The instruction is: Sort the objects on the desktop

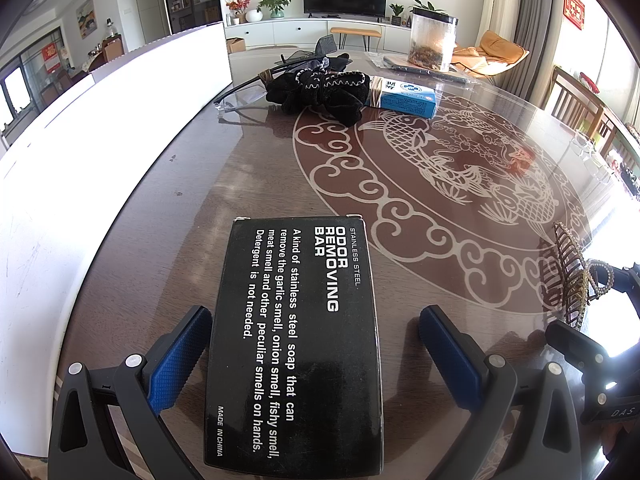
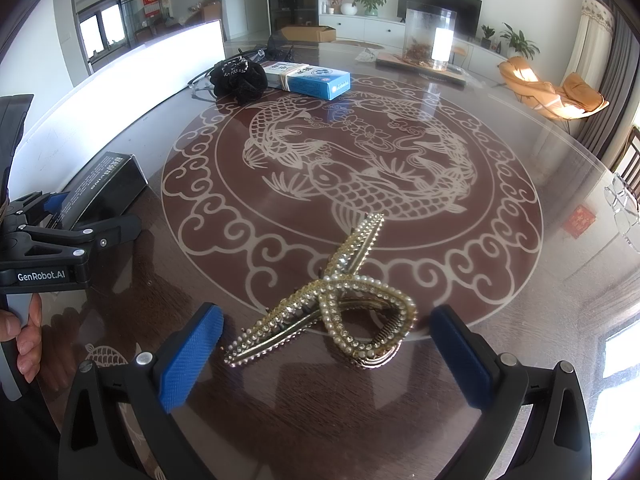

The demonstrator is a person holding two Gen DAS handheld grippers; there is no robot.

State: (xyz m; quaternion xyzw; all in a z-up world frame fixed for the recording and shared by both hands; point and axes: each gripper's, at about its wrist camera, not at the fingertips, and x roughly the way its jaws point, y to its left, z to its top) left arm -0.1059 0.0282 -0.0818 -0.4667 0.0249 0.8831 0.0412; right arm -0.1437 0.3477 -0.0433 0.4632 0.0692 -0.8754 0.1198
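Note:
A black box [image 1: 296, 340] printed "ODOR REMOVING BAR" lies flat on the table between the fingers of my left gripper [image 1: 316, 356], which is open; the left pad is close to the box, the right pad stands apart. The box also shows in the right wrist view [image 2: 100, 188]. A gold pearl-studded hair claw [image 2: 332, 308] lies between the open fingers of my right gripper [image 2: 324, 356], touching neither pad. It also shows in the left wrist view [image 1: 572, 276]. Farther back lie a black scrunchie [image 1: 324, 90] and a blue box [image 1: 408, 98].
A white box wall [image 1: 100, 128] runs along the table's left side. Clear glasses [image 1: 240, 100] lie by the scrunchie. A clear jar [image 1: 432, 40] on a flat packet stands at the far edge. The glass table top [image 2: 500, 152] has a fish pattern. Chairs stand at the right.

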